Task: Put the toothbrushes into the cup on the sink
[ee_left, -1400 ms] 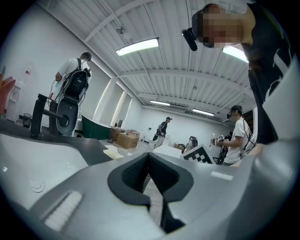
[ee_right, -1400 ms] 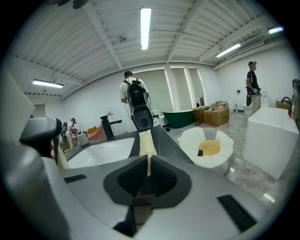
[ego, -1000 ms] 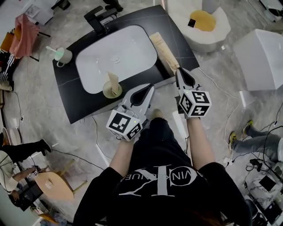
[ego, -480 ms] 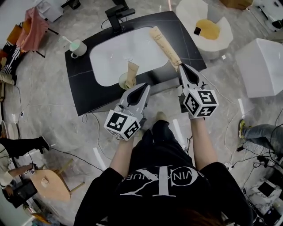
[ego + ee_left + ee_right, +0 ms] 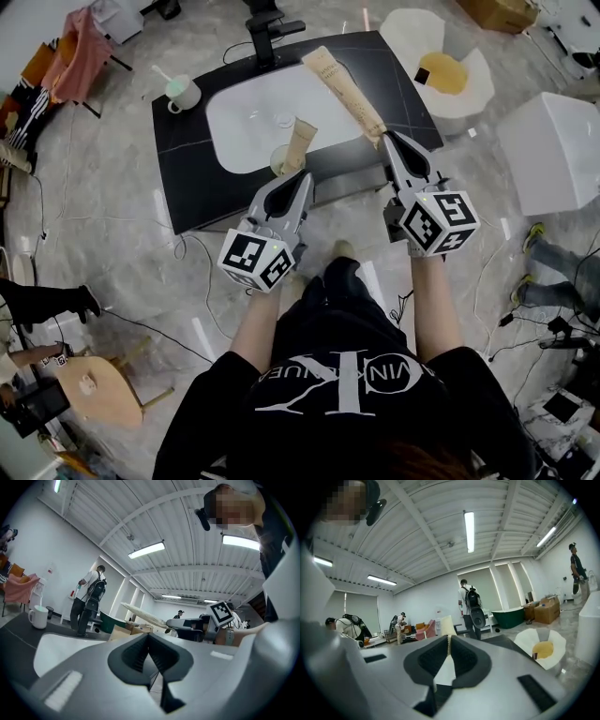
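A long beige wrapped toothbrush (image 5: 342,82) slants over the black sink counter (image 5: 192,178), to the right of the white basin (image 5: 272,112). My right gripper (image 5: 386,139) is shut on its near end, and the wrapper (image 5: 446,626) shows between the jaws in the right gripper view. A beige cup (image 5: 278,164) stands at the basin's front rim with another wrapped toothbrush (image 5: 300,141) leaning out of it. Just right of that cup my left gripper (image 5: 302,178) is shut, with nothing seen between its jaws (image 5: 149,637).
A white mug (image 5: 184,93) with a green-handled brush sits at the counter's back left, and a black faucet (image 5: 267,23) stands behind the basin. A white stool with a yellow seat (image 5: 441,66) and a white box (image 5: 553,150) stand to the right. Cables cross the floor.
The head view has swung, so the sink sits further right and higher. My left gripper now stands much closer to the cup. The right gripper still holds its toothbrush.
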Demonstrator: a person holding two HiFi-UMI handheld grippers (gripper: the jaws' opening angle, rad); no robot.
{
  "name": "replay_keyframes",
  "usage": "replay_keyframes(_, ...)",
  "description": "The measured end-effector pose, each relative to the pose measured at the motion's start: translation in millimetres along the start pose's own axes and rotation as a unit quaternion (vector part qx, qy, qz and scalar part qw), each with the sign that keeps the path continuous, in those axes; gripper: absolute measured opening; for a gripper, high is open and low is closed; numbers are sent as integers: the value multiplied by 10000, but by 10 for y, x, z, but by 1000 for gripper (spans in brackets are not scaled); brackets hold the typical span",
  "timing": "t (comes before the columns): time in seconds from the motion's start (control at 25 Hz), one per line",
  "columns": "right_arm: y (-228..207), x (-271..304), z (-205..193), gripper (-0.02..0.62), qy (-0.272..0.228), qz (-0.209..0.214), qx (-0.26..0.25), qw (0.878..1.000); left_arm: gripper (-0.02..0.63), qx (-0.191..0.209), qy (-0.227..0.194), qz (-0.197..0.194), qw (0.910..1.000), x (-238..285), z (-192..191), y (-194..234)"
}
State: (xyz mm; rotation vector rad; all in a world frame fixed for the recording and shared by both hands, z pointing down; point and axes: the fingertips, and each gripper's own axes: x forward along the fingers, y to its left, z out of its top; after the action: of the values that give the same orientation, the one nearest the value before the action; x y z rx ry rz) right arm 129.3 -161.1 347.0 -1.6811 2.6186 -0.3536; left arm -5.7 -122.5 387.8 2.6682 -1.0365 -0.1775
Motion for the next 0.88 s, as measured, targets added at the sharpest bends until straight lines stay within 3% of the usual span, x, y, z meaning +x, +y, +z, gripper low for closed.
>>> replay_keyframes(0.24,420,-32,76,31,99,539,-221,9983,12,134,-145,414,9989,-304,160,244)
replay_keyframes(0.6,759,-41,-105,31,769,1212,-768,9867,12,289,-346,1317,9903,-843,313,776)
replay_keyframes(0.88,810,-90,-354,31,1246,1353,-982,9780,12,303,-380,1682,9845,-1074,309,1006)
